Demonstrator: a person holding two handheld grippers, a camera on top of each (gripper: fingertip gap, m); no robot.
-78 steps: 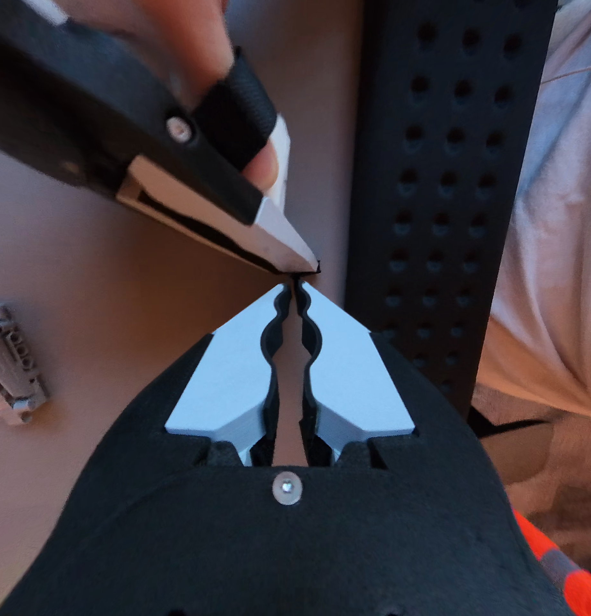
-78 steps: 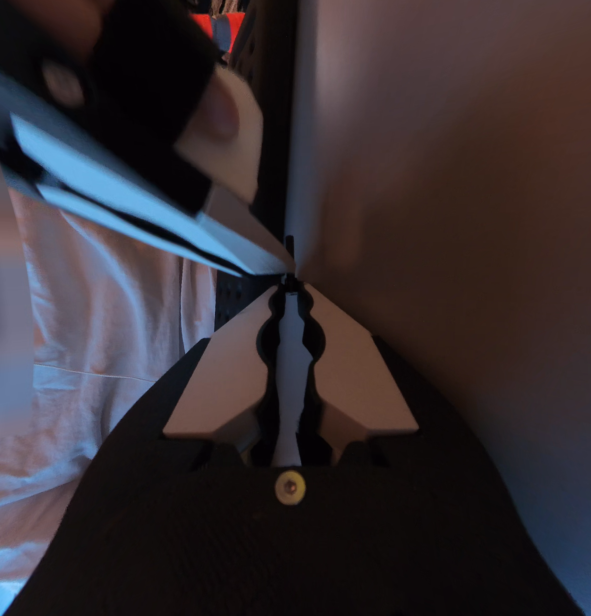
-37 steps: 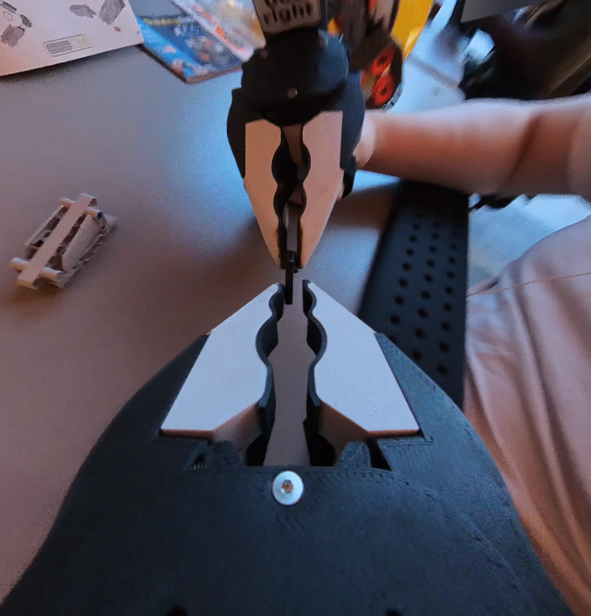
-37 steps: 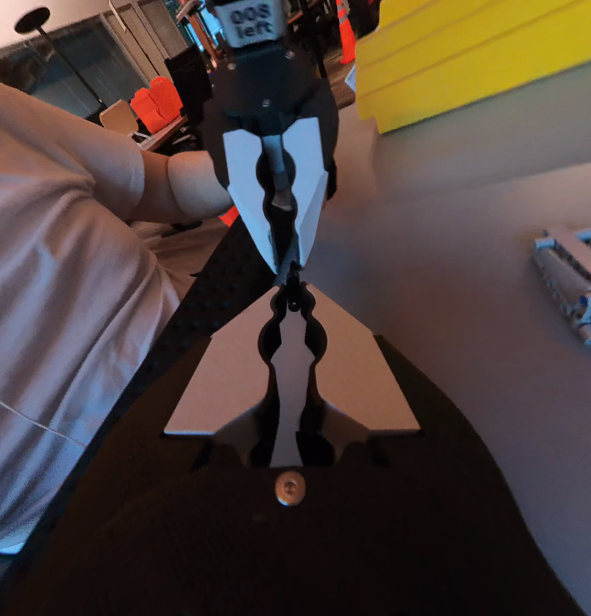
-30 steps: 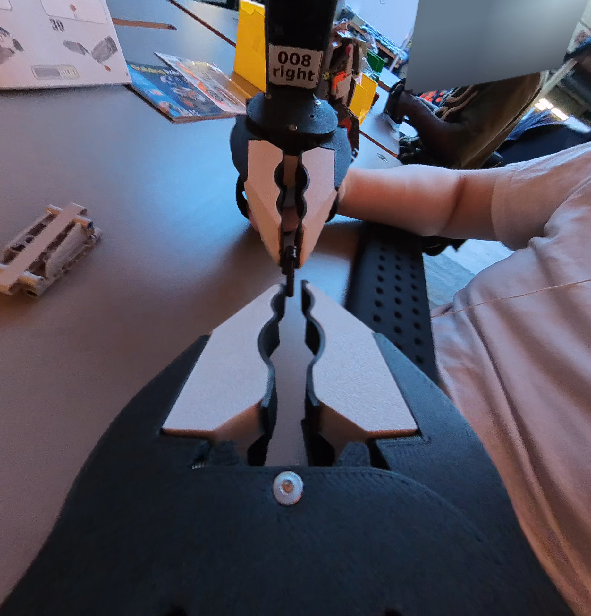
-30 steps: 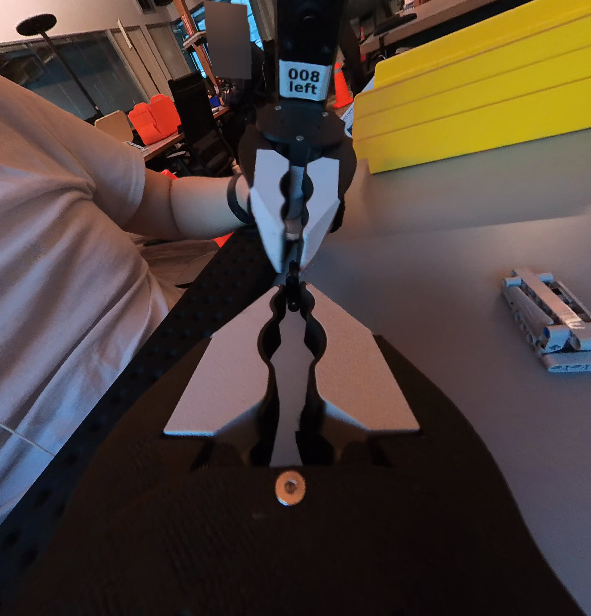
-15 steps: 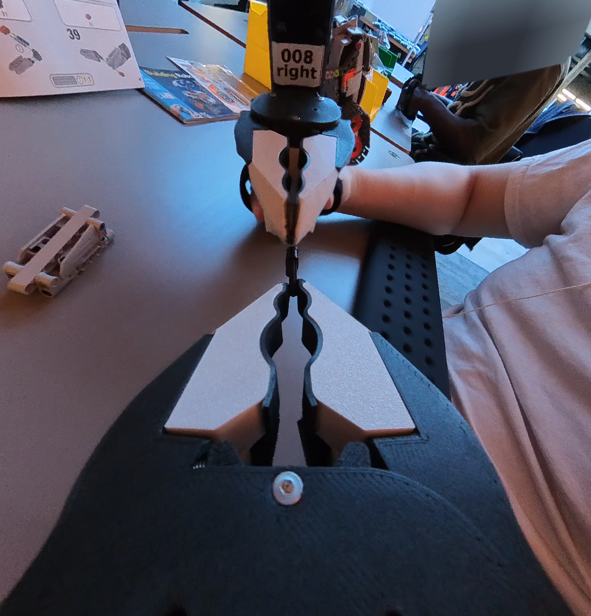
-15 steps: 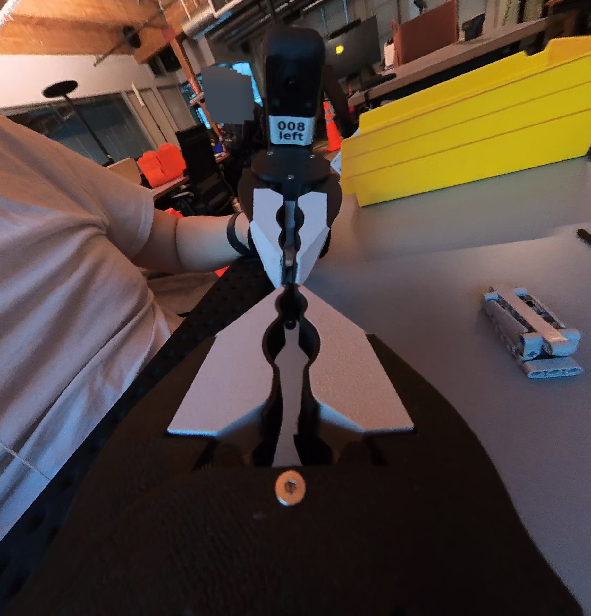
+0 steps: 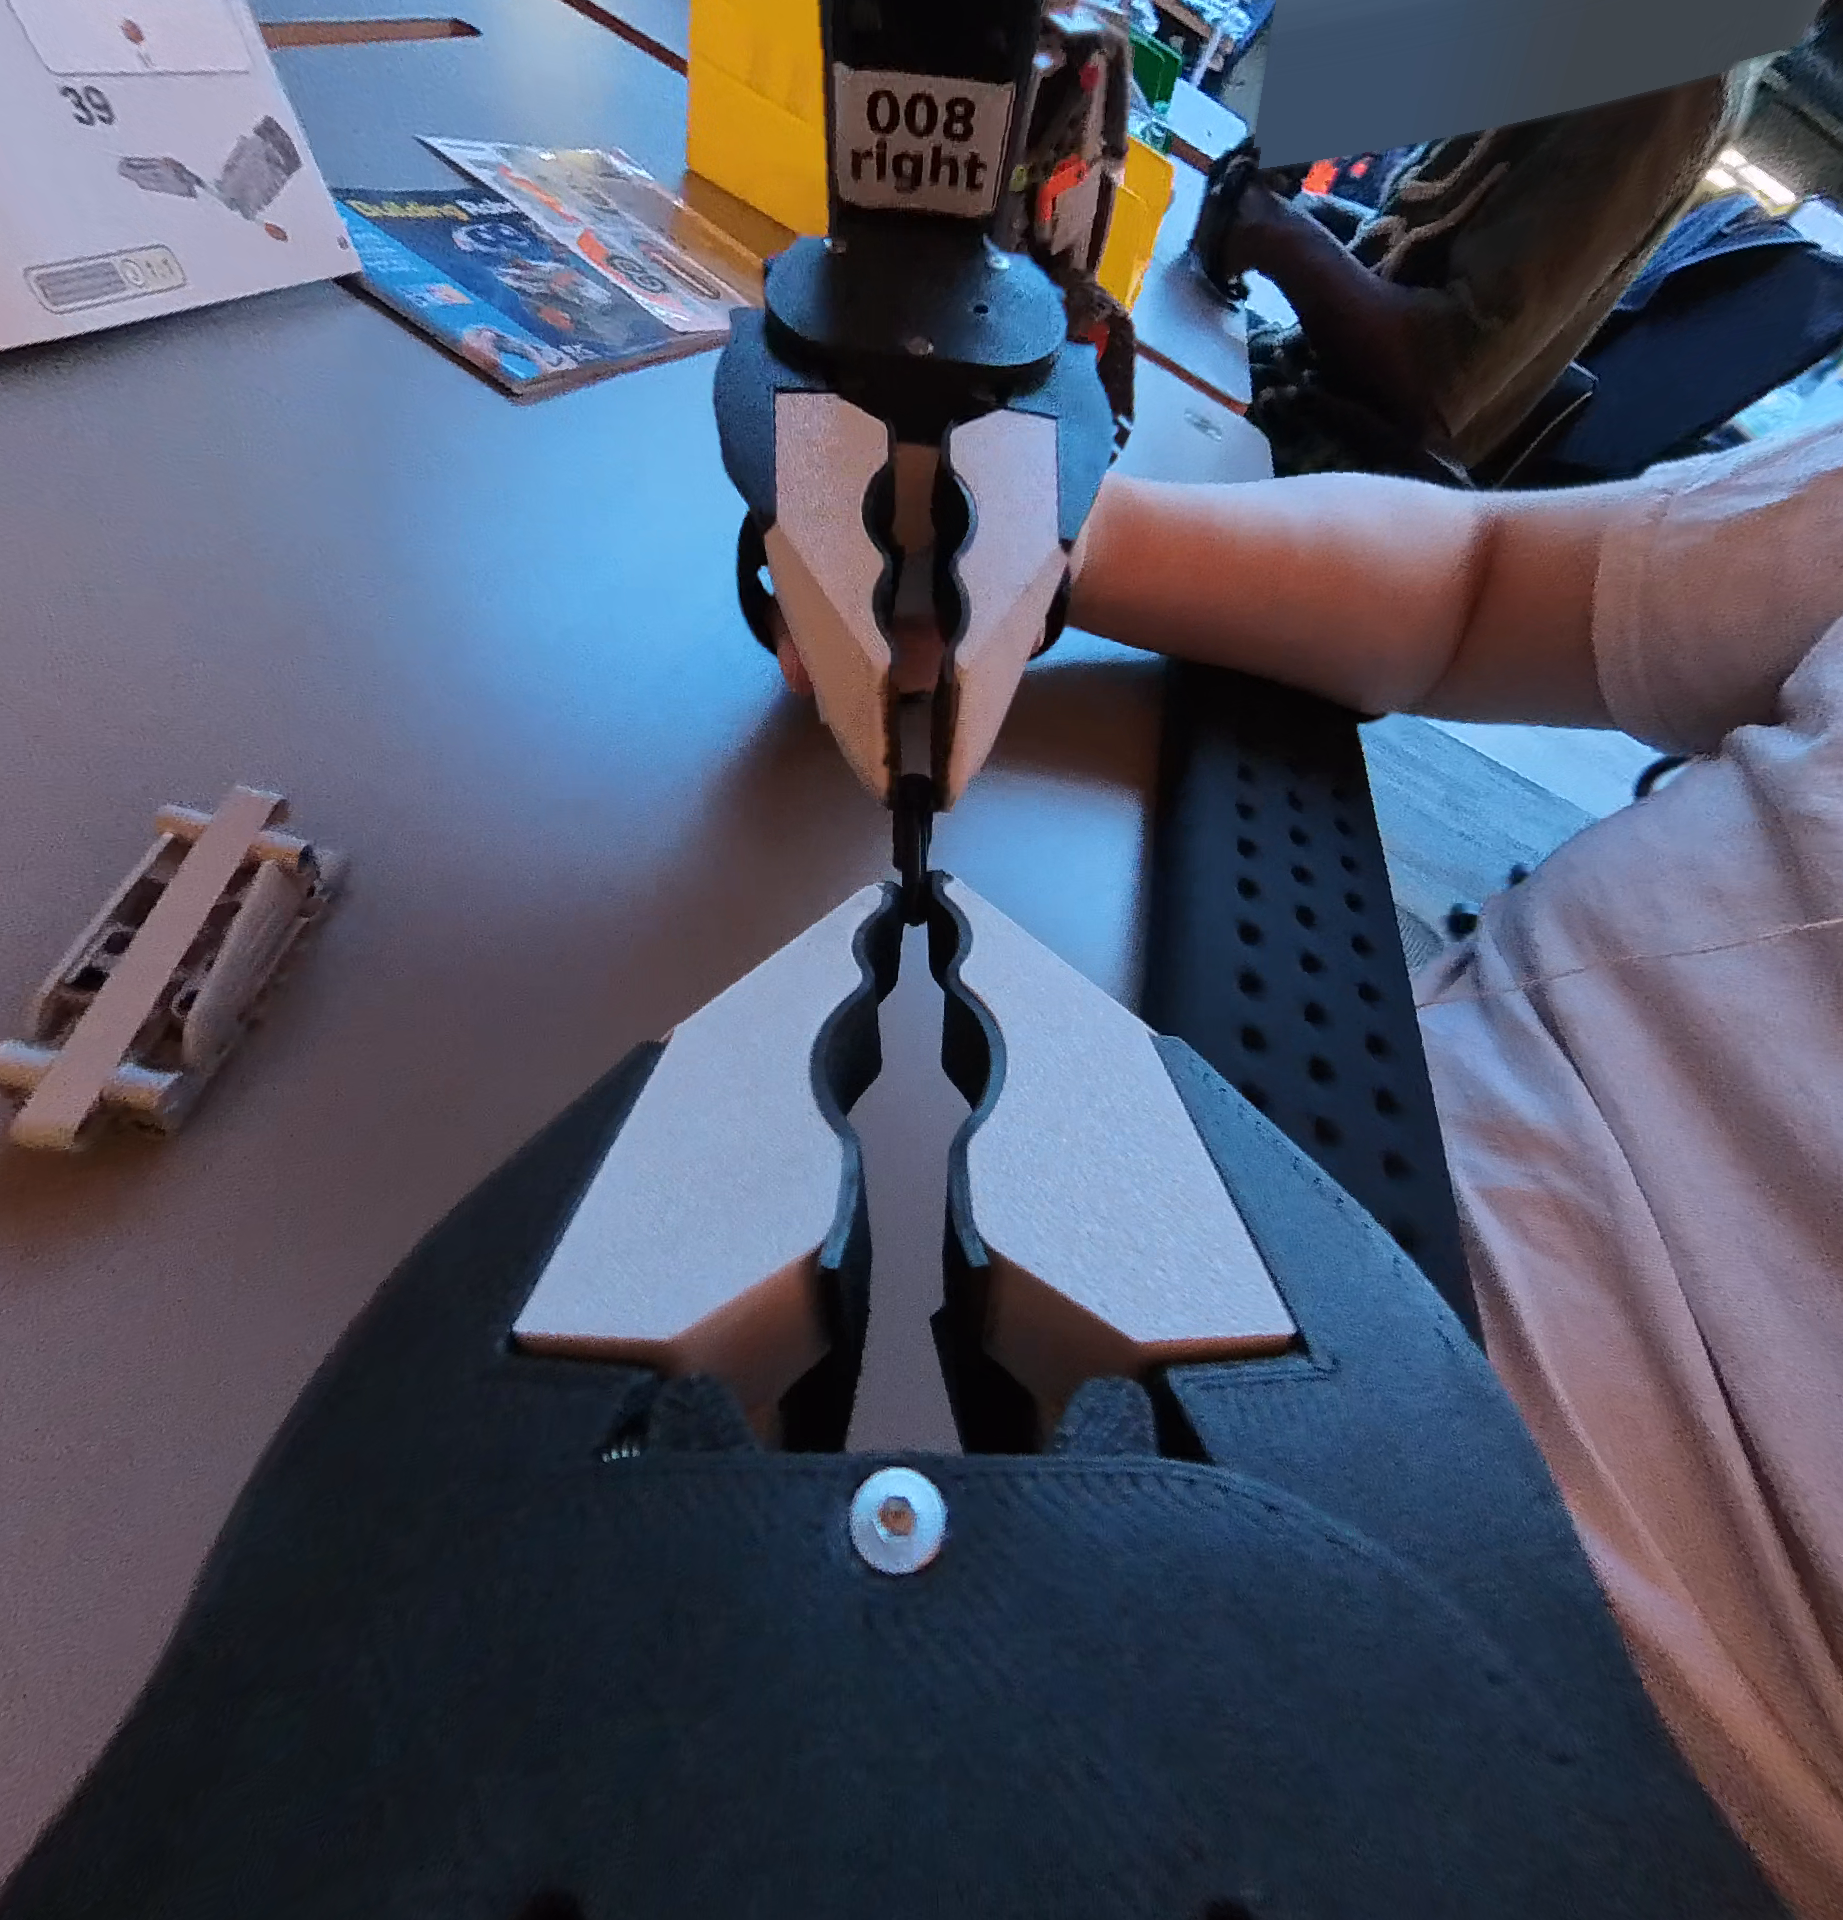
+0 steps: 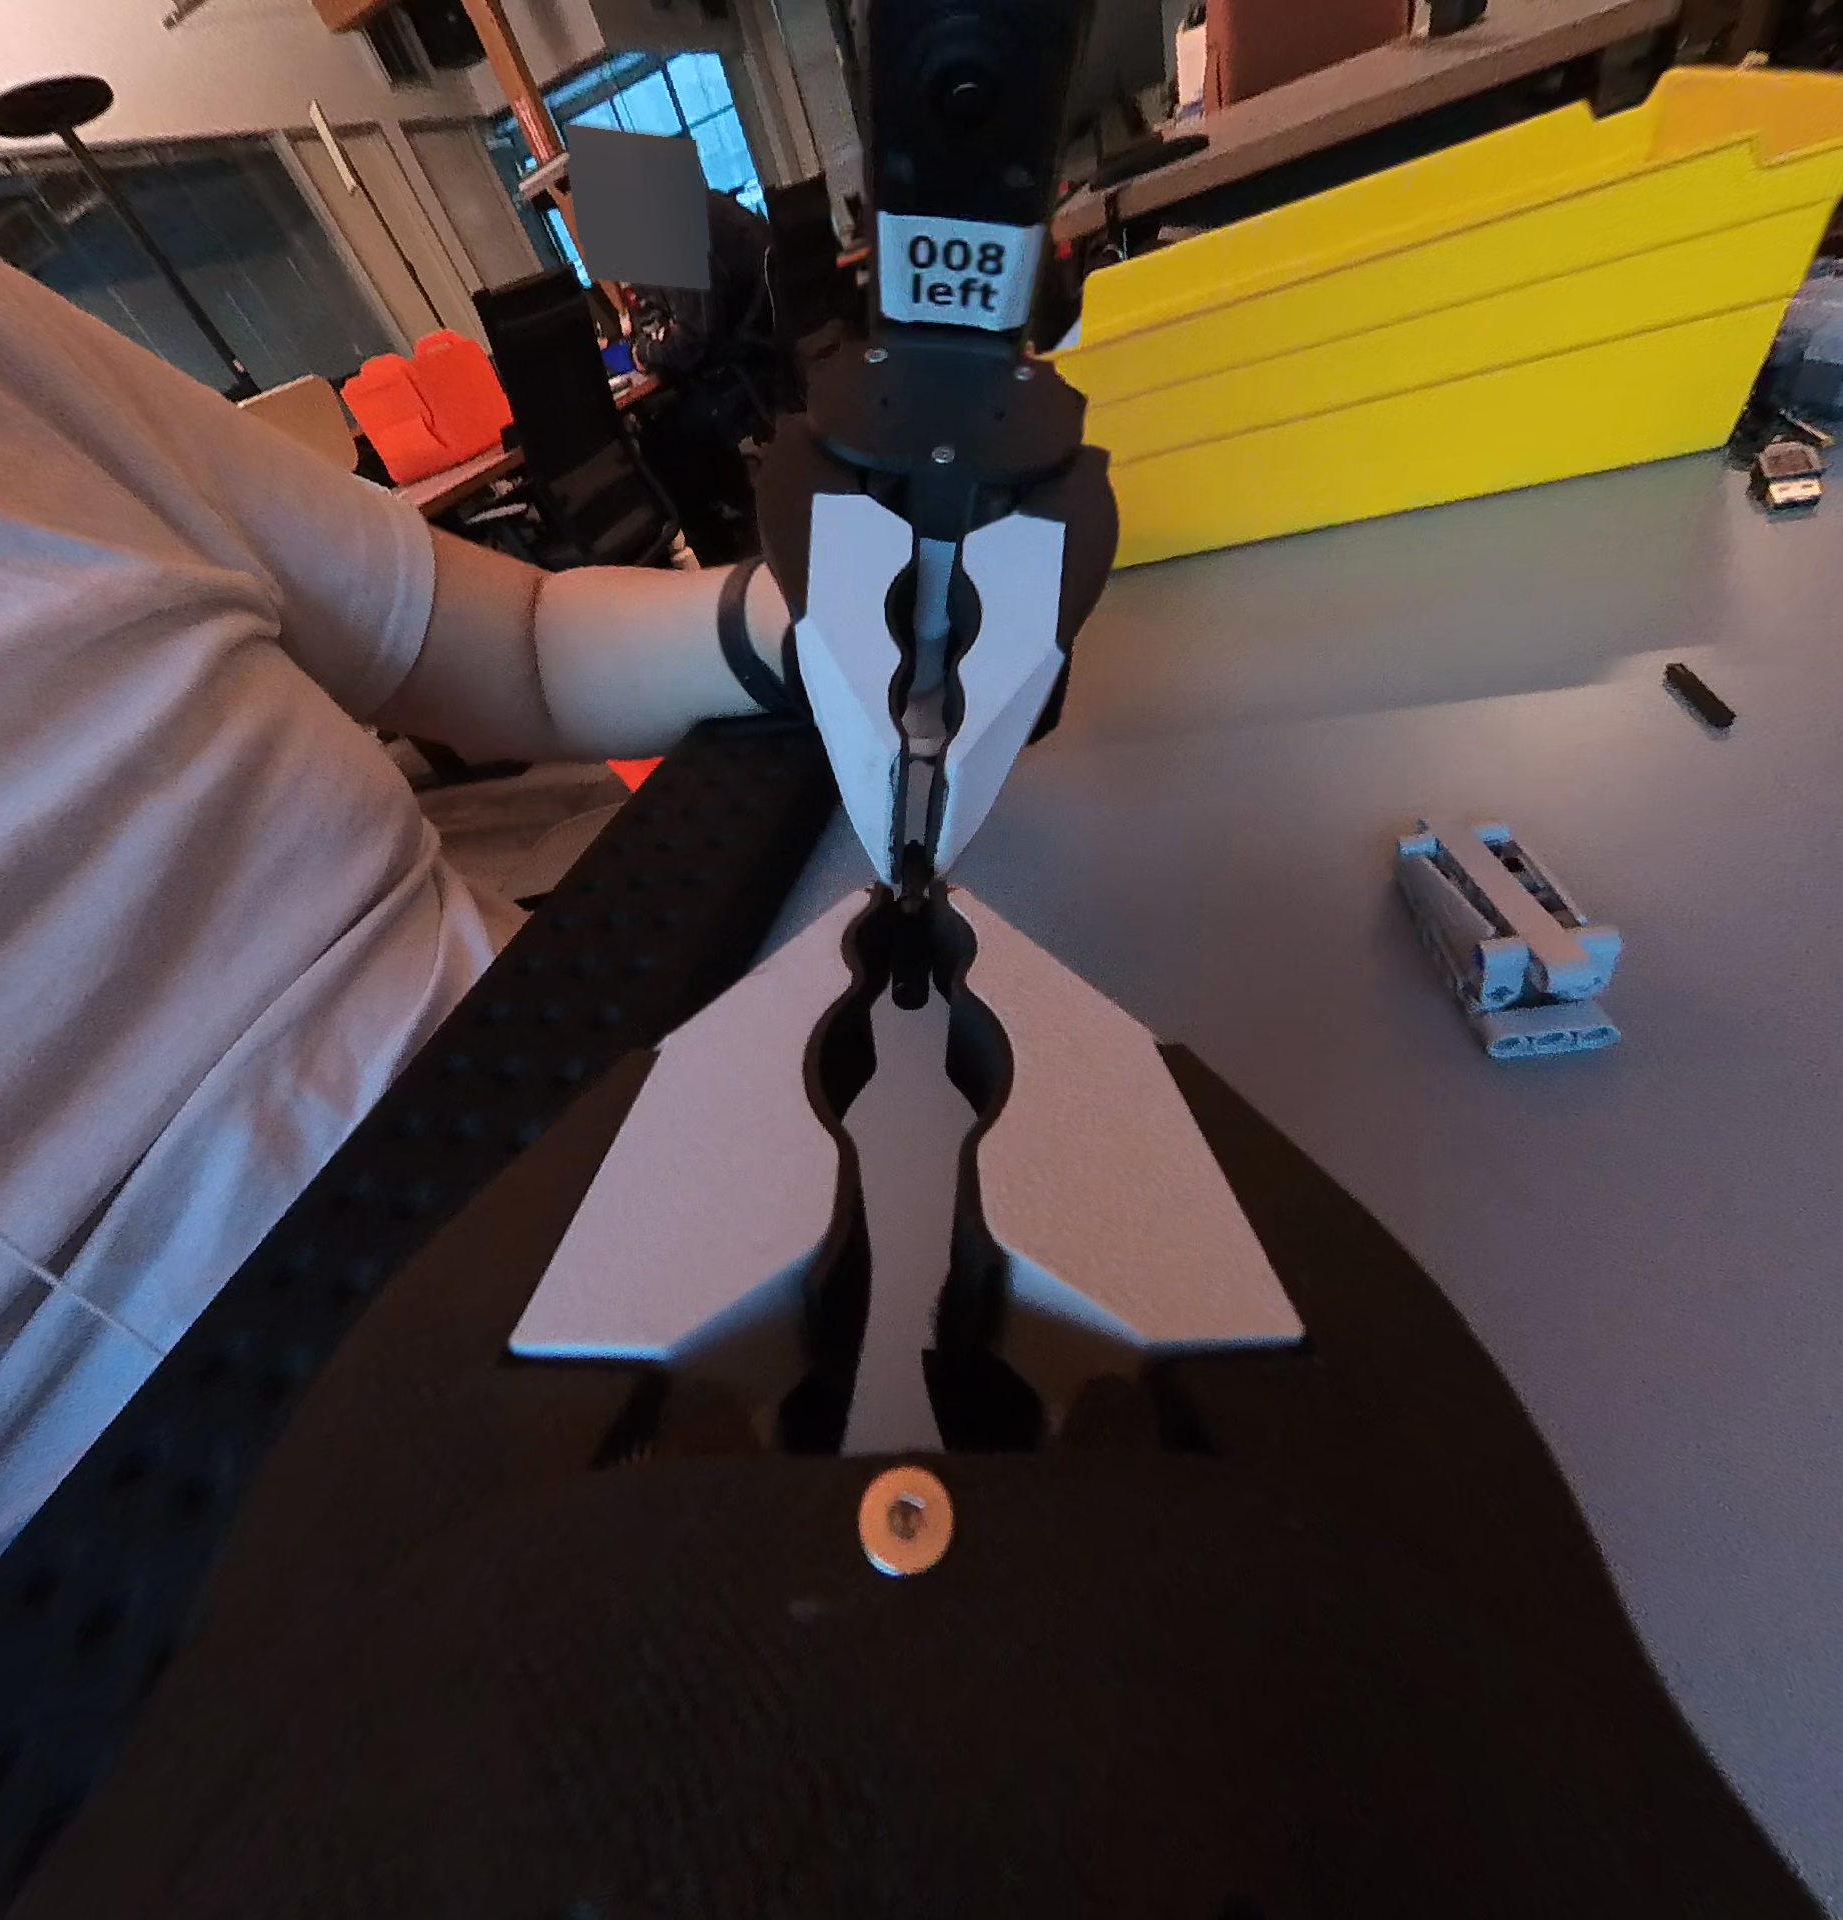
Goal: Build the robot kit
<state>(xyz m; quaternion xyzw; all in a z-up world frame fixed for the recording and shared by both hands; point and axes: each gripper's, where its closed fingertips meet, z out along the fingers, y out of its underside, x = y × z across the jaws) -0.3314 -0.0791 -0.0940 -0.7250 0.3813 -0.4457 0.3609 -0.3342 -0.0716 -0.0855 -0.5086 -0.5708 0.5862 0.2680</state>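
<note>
My two grippers point at each other tip to tip above a dark table (image 9: 429,644). In the left wrist view my left gripper (image 9: 912,902) is shut on the near end of a small black pin-like piece (image 9: 912,847). The right gripper (image 9: 912,795) opposite is shut on its far end. In the right wrist view my right gripper (image 10: 906,906) pinches the black piece (image 10: 906,961) between its fingertips, and the left gripper (image 10: 909,868) meets it from the far side. A person's hands and forearms hold both tools.
A grey beam assembly (image 9: 158,977) lies on the table, left of the grippers; it also shows in the right wrist view (image 10: 1509,945). A black perforated strip (image 9: 1281,935) runs along the table edge by the person. Booklets (image 9: 543,270), a yellow bin (image 10: 1416,343) and a loose black part (image 10: 1698,694) lie farther off. Only a small space, under 4 cm, lies between the two pairs of fingers.
Both grippers have swung up from pointing down at the table to level. Over the last half second the tips have closed the small gap, and both ends of the black piece now sit in the jaws.
</note>
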